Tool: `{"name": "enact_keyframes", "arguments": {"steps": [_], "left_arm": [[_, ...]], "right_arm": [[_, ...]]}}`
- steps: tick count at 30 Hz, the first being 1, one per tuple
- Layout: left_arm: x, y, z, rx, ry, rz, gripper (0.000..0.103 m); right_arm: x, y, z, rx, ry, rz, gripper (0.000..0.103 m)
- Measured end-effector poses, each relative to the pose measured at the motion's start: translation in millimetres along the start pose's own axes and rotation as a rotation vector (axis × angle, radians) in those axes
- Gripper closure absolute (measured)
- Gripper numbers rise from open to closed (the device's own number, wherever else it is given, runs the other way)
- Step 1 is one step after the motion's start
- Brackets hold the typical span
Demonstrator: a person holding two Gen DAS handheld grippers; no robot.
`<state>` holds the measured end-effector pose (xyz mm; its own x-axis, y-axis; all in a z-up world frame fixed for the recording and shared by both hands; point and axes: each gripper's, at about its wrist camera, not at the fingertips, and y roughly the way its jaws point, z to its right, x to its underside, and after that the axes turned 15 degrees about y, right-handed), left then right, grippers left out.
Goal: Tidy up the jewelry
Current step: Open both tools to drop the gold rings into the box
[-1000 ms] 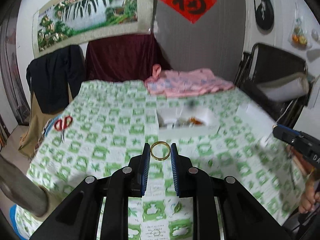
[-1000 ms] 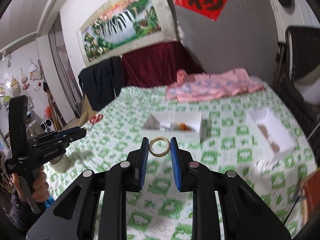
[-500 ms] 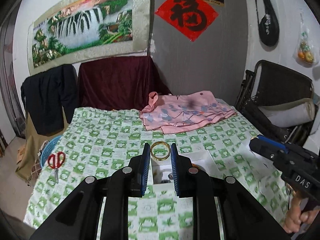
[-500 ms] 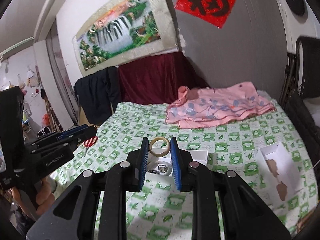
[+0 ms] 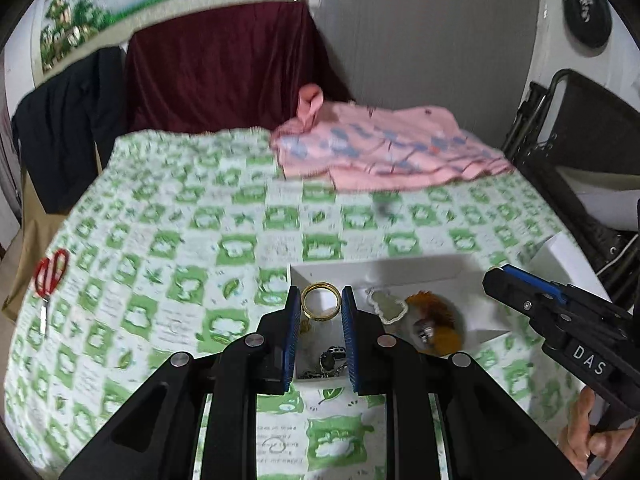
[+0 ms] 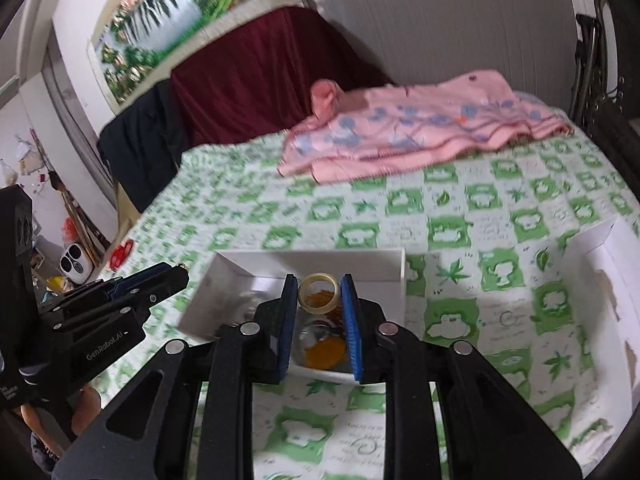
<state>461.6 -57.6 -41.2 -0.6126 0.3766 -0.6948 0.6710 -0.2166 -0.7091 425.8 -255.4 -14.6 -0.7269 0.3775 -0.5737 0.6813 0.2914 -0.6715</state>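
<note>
Left gripper [image 5: 320,307], right gripper [image 6: 319,293]: jaws clamped, angled down.

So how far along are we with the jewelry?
Done: several pieces already lie in the white box, among them a pale pendant and an orange piece. In hand: the left claw grips a gold ring and the right claw a pale ring, both above the box. Left: releasing both rings into it.
</note>
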Motion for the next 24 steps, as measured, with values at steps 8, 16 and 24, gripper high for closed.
{"name": "enact_keyframes", "arguments": {"steps": [8,16,24], "left_arm": [[11,35,0,0.009,0.000,-0.053,0.081],[12,34,6,0.011,0.019,-0.033,0.070],[13,26,7,0.041,0.015,0.000,0.052]], "right_arm": [[1,21,19,-0.019,0.050,-0.037,0.081],[4,20,19,-0.036,0.055,-0.037,0.081],[4,15,19,-0.036,0.057,-0.022,0.079]]}}
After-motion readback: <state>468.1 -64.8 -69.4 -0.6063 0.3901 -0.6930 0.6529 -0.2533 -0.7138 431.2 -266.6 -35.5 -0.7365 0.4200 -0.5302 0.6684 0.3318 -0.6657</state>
